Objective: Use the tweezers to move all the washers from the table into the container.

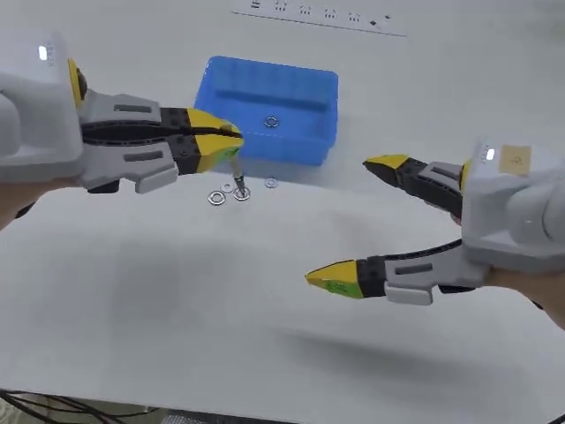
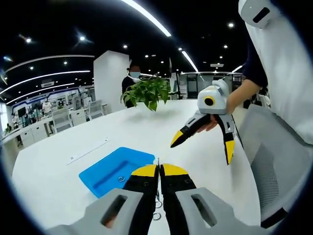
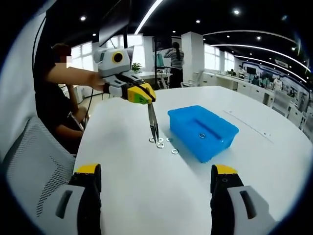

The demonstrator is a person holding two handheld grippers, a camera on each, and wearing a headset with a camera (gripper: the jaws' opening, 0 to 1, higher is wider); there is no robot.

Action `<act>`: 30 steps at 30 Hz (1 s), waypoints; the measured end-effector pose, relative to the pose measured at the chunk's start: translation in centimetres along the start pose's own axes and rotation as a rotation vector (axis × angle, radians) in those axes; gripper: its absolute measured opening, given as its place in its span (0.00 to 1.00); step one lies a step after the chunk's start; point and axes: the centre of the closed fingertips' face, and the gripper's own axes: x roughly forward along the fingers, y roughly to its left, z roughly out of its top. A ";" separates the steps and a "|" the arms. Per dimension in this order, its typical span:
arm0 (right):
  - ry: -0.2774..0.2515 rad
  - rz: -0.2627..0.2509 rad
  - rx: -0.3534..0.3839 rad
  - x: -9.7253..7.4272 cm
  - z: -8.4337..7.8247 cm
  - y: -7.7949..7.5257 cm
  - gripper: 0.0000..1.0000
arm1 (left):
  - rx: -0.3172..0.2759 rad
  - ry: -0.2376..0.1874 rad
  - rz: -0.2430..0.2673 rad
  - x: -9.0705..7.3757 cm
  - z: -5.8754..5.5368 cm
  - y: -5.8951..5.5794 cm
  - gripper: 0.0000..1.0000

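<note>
My left gripper [image 1: 231, 141] is shut on a pair of thin metal tweezers [image 1: 237, 177] that point down at the table. Their tip sits among several small washers [image 1: 242, 194] lying just in front of the blue container [image 1: 305, 146]. Whether the tip grips a washer is too small to tell. One washer [image 1: 271, 122] lies inside the container. The right gripper view shows the tweezers [image 3: 153, 120], the washers [image 3: 160, 144] and the container [image 3: 215, 142]. My right gripper [image 1: 357, 221] hovers open and empty to the right of the washers. My left gripper [image 2: 159, 169] has its jaws pressed together.
A white power strip [image 1: 318, 13] lies along the far side of the white table [image 1: 177, 300]. A potted plant [image 2: 146, 93] stands at the table's far end. A mesh chair [image 3: 29, 161] is beside the table. Cables hang at the near edge [image 1: 53, 408].
</note>
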 end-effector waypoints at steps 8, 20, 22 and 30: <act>0.008 0.003 0.045 0.0 -0.5 0.0 1.00 | 0.008 0.014 -0.011 0.3 -0.8 0.1 0.05; 0.004 0.004 0.070 0.1 -0.8 0.3 0.98 | 0.038 0.029 -0.019 1.0 -1.3 -0.2 0.05; 0.006 0.007 0.076 0.1 -0.9 0.5 0.98 | 0.038 0.022 -0.017 1.1 -1.1 -0.3 0.05; 0.010 0.018 0.083 0.5 -1.0 0.8 0.94 | 0.008 0.028 -0.018 1.2 -1.2 -0.2 0.05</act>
